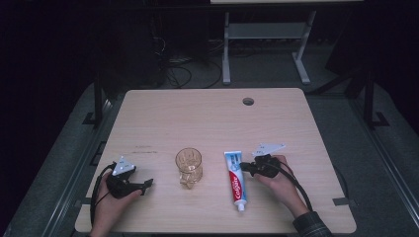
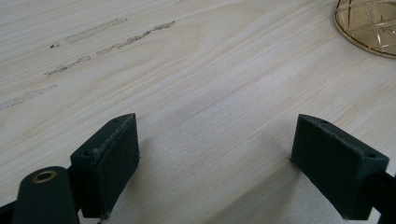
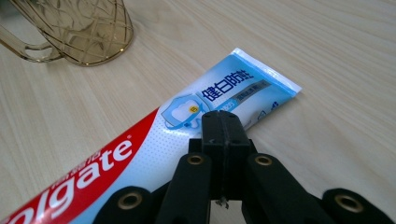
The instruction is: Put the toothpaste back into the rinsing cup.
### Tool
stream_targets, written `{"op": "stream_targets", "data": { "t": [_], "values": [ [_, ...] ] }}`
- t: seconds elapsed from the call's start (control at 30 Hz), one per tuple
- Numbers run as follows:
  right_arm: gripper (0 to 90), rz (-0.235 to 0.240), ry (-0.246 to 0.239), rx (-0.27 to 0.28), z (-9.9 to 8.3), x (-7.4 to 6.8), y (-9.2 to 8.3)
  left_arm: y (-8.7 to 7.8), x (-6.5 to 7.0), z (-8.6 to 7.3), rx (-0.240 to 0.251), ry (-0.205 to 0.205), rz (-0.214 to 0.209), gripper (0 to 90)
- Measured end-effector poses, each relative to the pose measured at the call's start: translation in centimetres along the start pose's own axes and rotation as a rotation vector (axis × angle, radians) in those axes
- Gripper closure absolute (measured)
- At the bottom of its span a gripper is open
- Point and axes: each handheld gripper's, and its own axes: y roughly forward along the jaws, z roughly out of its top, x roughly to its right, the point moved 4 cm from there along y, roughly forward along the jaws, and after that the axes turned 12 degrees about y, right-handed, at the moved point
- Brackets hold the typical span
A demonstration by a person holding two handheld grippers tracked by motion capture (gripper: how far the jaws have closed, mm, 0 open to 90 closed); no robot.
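Right gripper [image 3: 223, 122] with jaws pressed fully together, nothing between them, tips over the flat crimped end of the toothpaste tube [image 3: 154, 140], likely lining up to take it; tube lying flat on the pale wood-grain table [image 1: 207, 113], glossy, cap toward the person; left gripper [image 2: 215, 158] wide open, empty, resting beside the amber faceted cup [image 1: 189, 167].

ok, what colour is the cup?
Clear amber cup with a cut diamond pattern; best in the right gripper view.
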Motion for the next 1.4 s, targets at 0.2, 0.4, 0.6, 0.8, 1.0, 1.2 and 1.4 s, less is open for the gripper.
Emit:
{"op": "stream_targets", "data": {
  "t": [0.2,0.4,0.6,0.8,1.0,1.2,1.4],
  "values": [
    [89.8,0.019,-0.021,-0.003,0.3,-0.8,0.5,0.0,0.0,0.0,0.0,-0.001,0.0,14.1],
    [89.8,0.037,-0.03,-0.003,0.5,-1.5,0.6,0.0,0.0,0.0,0.0,0.0,0.0,14.1],
    [89.8,0.054,-0.041,-0.013,0.6,-2.3,0.9,0.0,0.0,0.0,0.0,0.0,0.0,14.1],
    [89.8,0.066,-0.054,-0.019,0.6,-2.8,1.0,0.0,0.0,0.0,0.0,-0.001,0.0,14.1],
    [87.5,0.057,-0.046,-0.016,0.6,-2.8,0.7,0.0,0.0,0.0,0.0,-0.001,0.001,14.1],
    [77.5,0.055,-0.016,-0.012,0.6,-3.0,-0.5,0.0,0.0,0.0,0.0,-0.001,0.0,14.1],
    [64.4,0.053,-0.003,0.007,0.5,-3.3,-1.7,0.0,0.0,0.0,0.0,-0.001,0.0,14.2]
  ]
}}
